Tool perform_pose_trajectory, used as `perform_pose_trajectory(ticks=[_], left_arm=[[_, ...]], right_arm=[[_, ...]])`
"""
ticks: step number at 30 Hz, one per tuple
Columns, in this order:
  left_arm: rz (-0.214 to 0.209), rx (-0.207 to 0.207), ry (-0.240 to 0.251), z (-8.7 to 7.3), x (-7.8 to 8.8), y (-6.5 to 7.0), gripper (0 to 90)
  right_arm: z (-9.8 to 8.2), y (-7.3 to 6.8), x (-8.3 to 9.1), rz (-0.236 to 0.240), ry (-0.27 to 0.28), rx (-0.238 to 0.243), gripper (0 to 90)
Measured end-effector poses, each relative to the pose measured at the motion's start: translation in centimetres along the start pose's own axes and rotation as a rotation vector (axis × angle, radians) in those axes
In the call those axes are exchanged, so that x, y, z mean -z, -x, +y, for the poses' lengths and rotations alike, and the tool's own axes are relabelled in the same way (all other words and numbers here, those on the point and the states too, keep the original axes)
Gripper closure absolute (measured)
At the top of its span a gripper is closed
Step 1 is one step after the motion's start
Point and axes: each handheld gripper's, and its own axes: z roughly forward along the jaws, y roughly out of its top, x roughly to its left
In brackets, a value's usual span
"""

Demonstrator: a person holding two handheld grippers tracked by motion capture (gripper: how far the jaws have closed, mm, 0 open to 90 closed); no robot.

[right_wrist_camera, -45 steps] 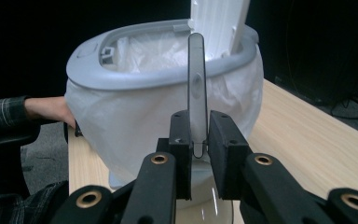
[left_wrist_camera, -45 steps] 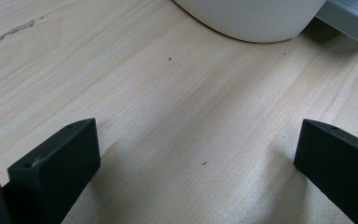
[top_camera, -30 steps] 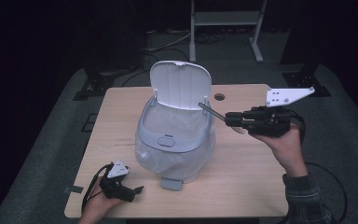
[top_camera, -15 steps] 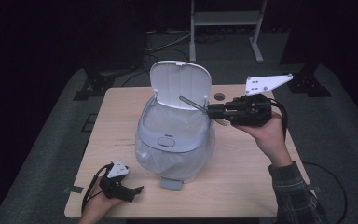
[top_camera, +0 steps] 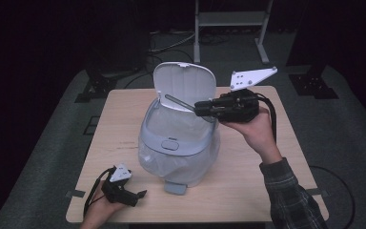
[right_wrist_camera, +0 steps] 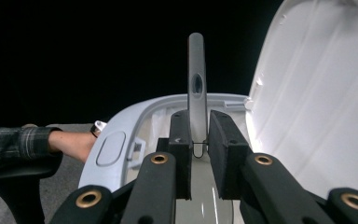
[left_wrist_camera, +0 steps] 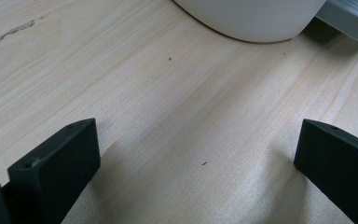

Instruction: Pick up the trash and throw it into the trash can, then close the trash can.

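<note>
A pale grey bin (top_camera: pixel 178 152) lined with a clear bag stands mid-table, its white lid (top_camera: pixel 183 88) raised. My right gripper (top_camera: pixel 200 109) hovers level over the bin's right rim, shut on a slim grey utensil (top_camera: pixel 178 102) that pokes left over the open mouth. In the right gripper view the utensil (right_wrist_camera: pixel 196 79), a flat handle with an oval hole, is pinched between the pads of the right gripper (right_wrist_camera: pixel 198 140), with the bin rim (right_wrist_camera: pixel 135 116) and lid (right_wrist_camera: pixel 317 93) beyond. My left gripper (top_camera: pixel 136 195) lies on the table at the front left, open with bare wood between the jaws (left_wrist_camera: pixel 196 154).
The wooden table (top_camera: pixel 124 119) has free surface left and right of the bin. The bin's foot pedal (top_camera: pixel 175 187) juts toward the front edge; the bin base (left_wrist_camera: pixel 251 18) is just beyond the left gripper. A metal stand (top_camera: pixel 228 19) is behind the table on the dark floor.
My right gripper has carried the utensil leftward and slightly up, from beside the bin to over its open mouth. The left gripper has not moved.
</note>
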Motion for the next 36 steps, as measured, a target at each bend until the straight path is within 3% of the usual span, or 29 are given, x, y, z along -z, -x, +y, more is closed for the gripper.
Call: perform_pose_trajectory(ticks=[15,19,27,36], left_arm=[[-0.001,0.000,-0.001,0.0,0.0,0.0,0.0],[0.000,0.000,0.000,0.0,0.0,0.0,0.0],[0.001,-0.001,0.000,0.0,0.0,0.0,0.0],[0.000,0.000,0.000,0.0,0.0,0.0,0.0]], right_arm=[[1.3,0.1,-3.4,0.022,-0.015,0.011,78.8],[1.3,0.0,-3.8,0.021,-0.022,0.010,73.3],[1.0,0.0,-3.2,0.009,-0.026,0.011,73.3],[-0.4,0.5,-1.3,-0.026,-0.022,-0.014,73.7]])
